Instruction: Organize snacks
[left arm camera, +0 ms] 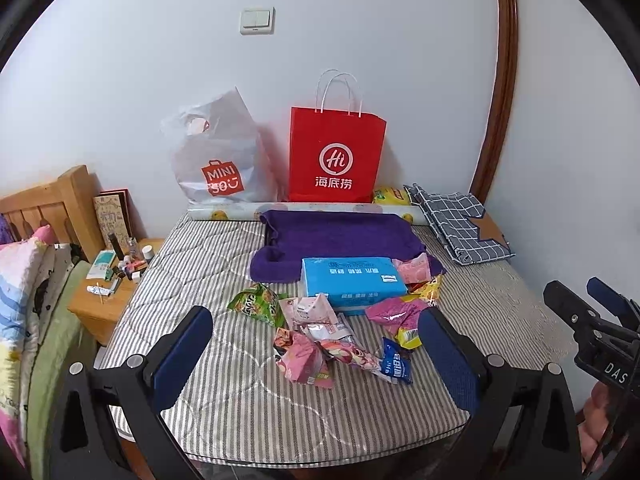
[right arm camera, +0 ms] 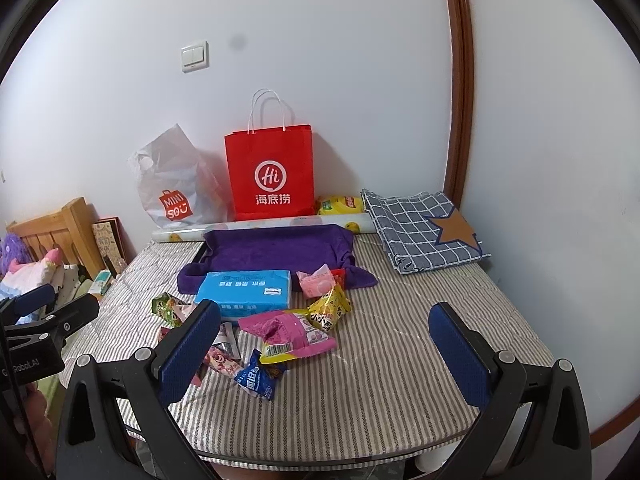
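Several snack packets lie in a loose pile on a striped table cover (left arm camera: 224, 400): a green one (left arm camera: 256, 303), pink ones (left arm camera: 306, 362), a blue one (left arm camera: 396, 364), a magenta bag (right arm camera: 288, 330) and a yellow one (right arm camera: 330, 308). A blue tissue pack (left arm camera: 350, 282) lies behind them, partly on a purple towel (left arm camera: 336, 236). My left gripper (left arm camera: 316, 344) is open and empty, above the near side of the pile. My right gripper (right arm camera: 324, 332) is open and empty, just right of the pile. It also shows in the left wrist view (left arm camera: 584, 300).
A red paper bag (left arm camera: 336, 156) and a white plastic bag (left arm camera: 218, 156) stand against the back wall, behind a rolled sheet (left arm camera: 224, 213). A yellow packet (right arm camera: 340, 205) lies by the red bag. A checked cloth (right arm camera: 420, 232) lies at back right. A cluttered nightstand (left arm camera: 108, 284) and bed are at left.
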